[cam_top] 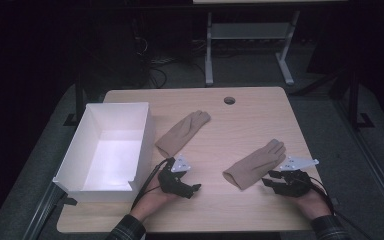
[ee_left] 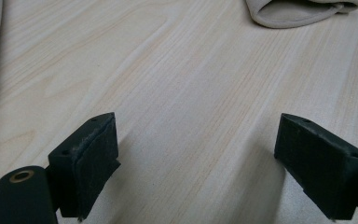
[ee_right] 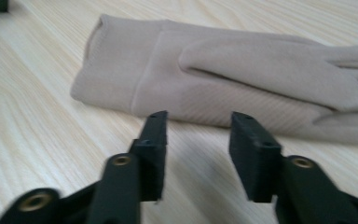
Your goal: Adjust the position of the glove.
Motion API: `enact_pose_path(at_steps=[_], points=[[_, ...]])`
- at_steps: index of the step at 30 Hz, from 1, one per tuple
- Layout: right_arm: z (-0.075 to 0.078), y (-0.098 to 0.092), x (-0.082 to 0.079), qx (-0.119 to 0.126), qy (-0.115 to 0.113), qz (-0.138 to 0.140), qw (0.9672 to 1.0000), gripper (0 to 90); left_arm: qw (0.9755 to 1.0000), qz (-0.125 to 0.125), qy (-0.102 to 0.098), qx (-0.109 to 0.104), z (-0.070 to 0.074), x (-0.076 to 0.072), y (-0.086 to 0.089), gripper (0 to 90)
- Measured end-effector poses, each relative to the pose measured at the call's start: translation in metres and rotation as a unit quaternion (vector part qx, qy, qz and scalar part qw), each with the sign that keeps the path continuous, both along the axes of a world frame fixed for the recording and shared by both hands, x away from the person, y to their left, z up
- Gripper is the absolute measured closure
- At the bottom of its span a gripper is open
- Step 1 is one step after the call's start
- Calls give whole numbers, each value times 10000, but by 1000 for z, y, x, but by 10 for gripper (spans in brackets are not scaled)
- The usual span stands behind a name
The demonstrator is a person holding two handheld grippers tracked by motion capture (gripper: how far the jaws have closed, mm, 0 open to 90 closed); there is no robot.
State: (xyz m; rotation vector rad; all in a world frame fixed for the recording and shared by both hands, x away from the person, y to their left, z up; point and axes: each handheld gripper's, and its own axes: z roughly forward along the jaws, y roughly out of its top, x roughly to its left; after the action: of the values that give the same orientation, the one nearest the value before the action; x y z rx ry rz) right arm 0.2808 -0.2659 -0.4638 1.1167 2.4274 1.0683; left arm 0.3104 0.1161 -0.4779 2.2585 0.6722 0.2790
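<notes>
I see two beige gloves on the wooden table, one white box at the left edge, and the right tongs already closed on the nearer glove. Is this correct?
Not fully. The right tongs are open, just short of the nearer glove, with nothing between the jaws; the right gripper view shows it. The rest holds: two beige gloves on the wooden table, the other glove farther back, and the white box at the left edge.

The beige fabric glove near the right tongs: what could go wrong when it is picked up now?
1. The right tongs stand open just short of the beige fabric glove, aimed at its edge; they might pinch only one thin layer, which could slip.
2. The glove lies near the pale wooden table's right edge; a push might slide it off.
</notes>
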Motion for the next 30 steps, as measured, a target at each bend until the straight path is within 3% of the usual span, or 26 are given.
enact_pose_path(at_steps=[4,10,20,22,30], points=[[4,3,4,96,47,72,9999,761,10000,15,-2,3,0,0,1,128],[7,6,11,332,118,179,9992,896,10000,40,-2,6,0,0,1,129],[13,9,11,521,62,284,9982,898,9999,103,-14,3,0,0,1,129],[15,11,14,634,82,340,9974,898,9999,105,-22,-2,0,0,1,129],[16,27,22,703,124,548,9959,898,9999,111,-37,-17,0,1,1,129]])
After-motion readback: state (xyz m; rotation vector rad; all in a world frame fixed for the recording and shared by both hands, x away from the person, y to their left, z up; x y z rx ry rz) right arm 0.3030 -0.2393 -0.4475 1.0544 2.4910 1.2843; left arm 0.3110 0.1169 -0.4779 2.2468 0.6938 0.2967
